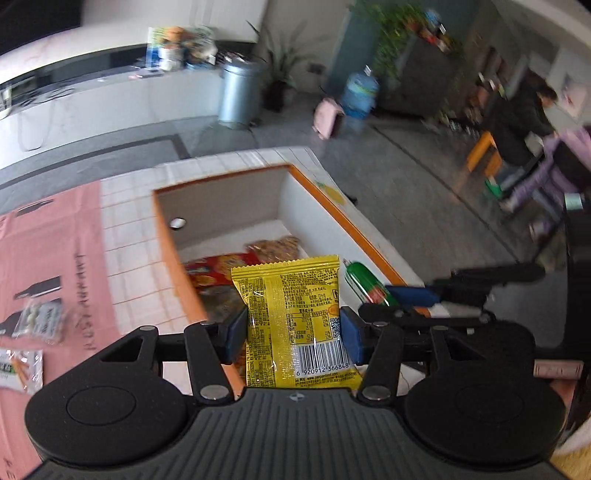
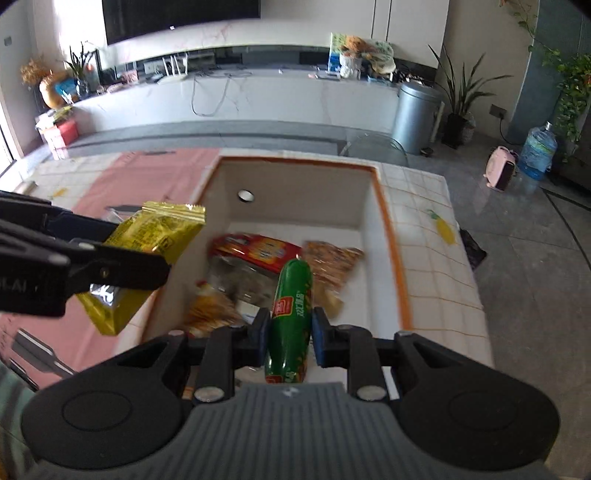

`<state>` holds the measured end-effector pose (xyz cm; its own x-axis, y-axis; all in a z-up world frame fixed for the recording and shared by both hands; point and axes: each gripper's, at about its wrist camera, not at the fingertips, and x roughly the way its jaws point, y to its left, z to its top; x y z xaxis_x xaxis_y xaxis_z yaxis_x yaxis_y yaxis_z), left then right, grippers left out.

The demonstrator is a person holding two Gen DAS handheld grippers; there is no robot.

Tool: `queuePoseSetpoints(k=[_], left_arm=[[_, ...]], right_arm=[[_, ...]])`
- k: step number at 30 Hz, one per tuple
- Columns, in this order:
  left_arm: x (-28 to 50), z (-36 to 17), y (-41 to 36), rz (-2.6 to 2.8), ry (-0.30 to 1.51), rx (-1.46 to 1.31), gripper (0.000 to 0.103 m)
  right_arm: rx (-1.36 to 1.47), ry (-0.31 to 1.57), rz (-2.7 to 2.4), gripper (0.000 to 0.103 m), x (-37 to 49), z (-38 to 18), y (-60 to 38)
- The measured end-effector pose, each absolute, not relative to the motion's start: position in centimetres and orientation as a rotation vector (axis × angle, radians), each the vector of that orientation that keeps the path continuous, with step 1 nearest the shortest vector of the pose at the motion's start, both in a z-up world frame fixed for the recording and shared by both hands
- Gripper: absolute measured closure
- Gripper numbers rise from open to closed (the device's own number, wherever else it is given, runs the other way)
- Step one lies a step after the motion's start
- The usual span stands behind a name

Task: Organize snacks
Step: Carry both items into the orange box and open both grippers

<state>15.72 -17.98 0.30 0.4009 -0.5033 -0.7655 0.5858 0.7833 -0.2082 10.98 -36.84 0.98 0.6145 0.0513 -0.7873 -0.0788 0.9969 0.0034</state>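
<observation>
Yellow snack packet (image 1: 291,321) clamped in left hand-held gripper (image 1: 293,334).

I'm looking across a grey tiled floor (image 2: 535,280) toward a long white counter (image 2: 258,99) running at twelve o'clock, with a dark screen (image 2: 177,14) hanging on the wall above it. A silver bin (image 2: 415,116) is standing at one o'clock, a potted plant (image 2: 460,110) just beside it. Daylight is coming in at nine o'clock.
</observation>
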Motion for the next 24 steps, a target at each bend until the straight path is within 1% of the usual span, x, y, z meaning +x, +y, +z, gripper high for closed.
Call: queuePoseSetpoints(k=[5, 14, 24], left_arm=[[15.7, -1.7, -22.1, -0.755, 0.99, 0.304, 0.043], [16.6, -4.7, -25.8, -0.804, 1.076, 0.579, 0.043], [18.2, -7.2, -27.7, -0.805, 1.166, 0.659, 0.043]], right_arm=[[-0.118, 0.977, 0.098, 0.082, 12.1, -0.5, -39.1], [-0.171, 1.104, 0.202, 0.082, 15.4, -2.8, -40.1], [-0.232, 1.236, 0.26, 0.082, 17.8, -5.1, -39.7]])
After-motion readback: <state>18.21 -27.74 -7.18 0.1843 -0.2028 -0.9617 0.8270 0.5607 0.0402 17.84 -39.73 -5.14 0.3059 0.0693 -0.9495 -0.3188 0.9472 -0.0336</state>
